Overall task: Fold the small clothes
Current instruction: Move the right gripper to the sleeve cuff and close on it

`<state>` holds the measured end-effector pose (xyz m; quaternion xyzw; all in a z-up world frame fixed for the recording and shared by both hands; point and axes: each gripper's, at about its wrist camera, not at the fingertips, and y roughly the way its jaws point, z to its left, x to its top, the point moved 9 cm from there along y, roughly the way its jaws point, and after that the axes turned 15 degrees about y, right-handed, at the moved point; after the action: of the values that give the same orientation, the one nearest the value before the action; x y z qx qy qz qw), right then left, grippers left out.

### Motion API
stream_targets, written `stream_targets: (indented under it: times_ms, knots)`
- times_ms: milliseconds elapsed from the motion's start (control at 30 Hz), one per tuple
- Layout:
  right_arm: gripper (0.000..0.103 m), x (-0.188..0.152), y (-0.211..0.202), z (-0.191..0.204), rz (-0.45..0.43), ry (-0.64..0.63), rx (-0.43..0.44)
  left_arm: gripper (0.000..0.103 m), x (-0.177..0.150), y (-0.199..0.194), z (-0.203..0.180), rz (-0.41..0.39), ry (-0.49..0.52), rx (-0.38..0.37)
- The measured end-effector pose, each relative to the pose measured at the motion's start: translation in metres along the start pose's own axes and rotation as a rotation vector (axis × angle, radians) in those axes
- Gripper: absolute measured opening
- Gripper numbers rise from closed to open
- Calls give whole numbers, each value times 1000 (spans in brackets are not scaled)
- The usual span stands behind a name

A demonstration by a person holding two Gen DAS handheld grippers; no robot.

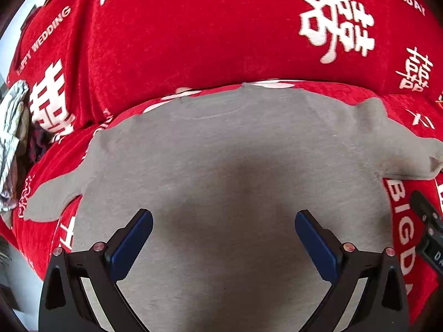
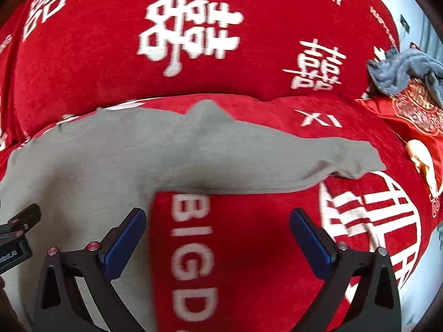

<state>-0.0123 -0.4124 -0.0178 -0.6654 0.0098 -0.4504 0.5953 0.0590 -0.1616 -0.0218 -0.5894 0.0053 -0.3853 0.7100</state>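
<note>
A small grey shirt (image 1: 221,166) of soft, matte jersey knit lay spread flat on a red plush cover (image 1: 193,41) printed with white double-happiness characters and lettering such as "THE BIG DAY". The shirt's body formed a broad, smooth panel, with its neckline at the far edge and a short sleeve reaching out to each side; the right sleeve (image 2: 318,163) tapered across the red pile to a slightly curled cuff. The cover had a ribbed, velvety nap and rose behind the shirt into a rounded backrest shape.

The left gripper (image 1: 223,244) hung over the near middle of the shirt, its black angular arms splayed wide and its blue rubbery pads (image 1: 133,246) well apart, with nothing between them. The right gripper (image 2: 217,242) was likewise spread wide and empty, sitting above the shirt's right side edge, its left pad over grey cloth and its right pad over bare red cover.

At the far right a crumpled blue-grey fleecy garment (image 2: 401,69) lay on the cover. At the far left edge was a wrinkled silvery-white fabric (image 1: 12,138).
</note>
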Motion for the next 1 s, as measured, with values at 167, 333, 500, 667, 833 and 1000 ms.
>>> stream_targets:
  times_ms: [167, 333, 500, 667, 833, 1000]
  knots:
    - [103, 16, 9, -35, -3, 52, -38, 103, 14, -1, -25, -9, 41, -6]
    - [103, 29, 16, -64, 0, 96, -58, 103, 29, 2, -52, -13, 77, -15]
    - [103, 33, 21, -85, 3, 125, -69, 103, 46, 2, -78, -20, 115, -24]
    - [103, 35, 30, -107, 18, 162, -75, 103, 60, 2, -98, -26, 138, -33]
    - [103, 42, 41, -126, 47, 231, -34, 103, 68, 4, -116, -28, 168, -33]
    - [103, 52, 56, -142, 76, 327, 43, 103, 73, 6, -129, -30, 192, -34]
